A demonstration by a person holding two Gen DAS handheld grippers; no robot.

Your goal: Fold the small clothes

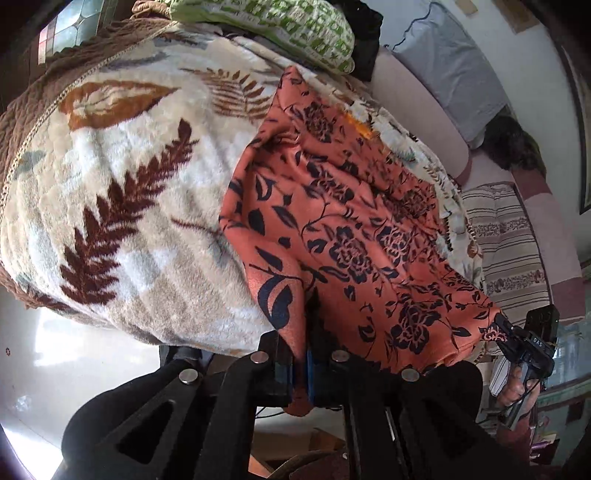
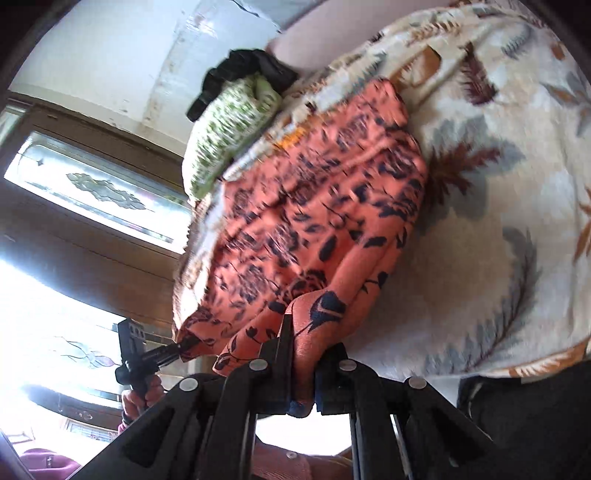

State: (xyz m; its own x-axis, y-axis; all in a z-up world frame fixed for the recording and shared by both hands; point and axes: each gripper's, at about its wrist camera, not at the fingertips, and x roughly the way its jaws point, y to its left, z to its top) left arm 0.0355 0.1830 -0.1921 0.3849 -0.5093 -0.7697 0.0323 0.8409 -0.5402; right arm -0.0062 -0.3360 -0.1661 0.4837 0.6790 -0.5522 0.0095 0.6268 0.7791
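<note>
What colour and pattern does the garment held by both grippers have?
The garment is orange-coral with a dark navy flower and leaf print. The left wrist view shows it best.

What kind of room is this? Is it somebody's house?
Probably a room in a home. A fluffy leaf-print blanket covers what looks like a bed or sofa, a green-patterned pillow lies on it, and a wooden door with patterned glass stands nearby.

Each camera sits just behind its own tongs, looking down along them at close range. The left wrist view faces the leaf-patterned blanket point(image 1: 122, 177) and the orange floral cloth point(image 1: 351, 229); the right wrist view sees the same cloth and blanket from the opposite side. Each shows the other tongs at its edge.
</note>
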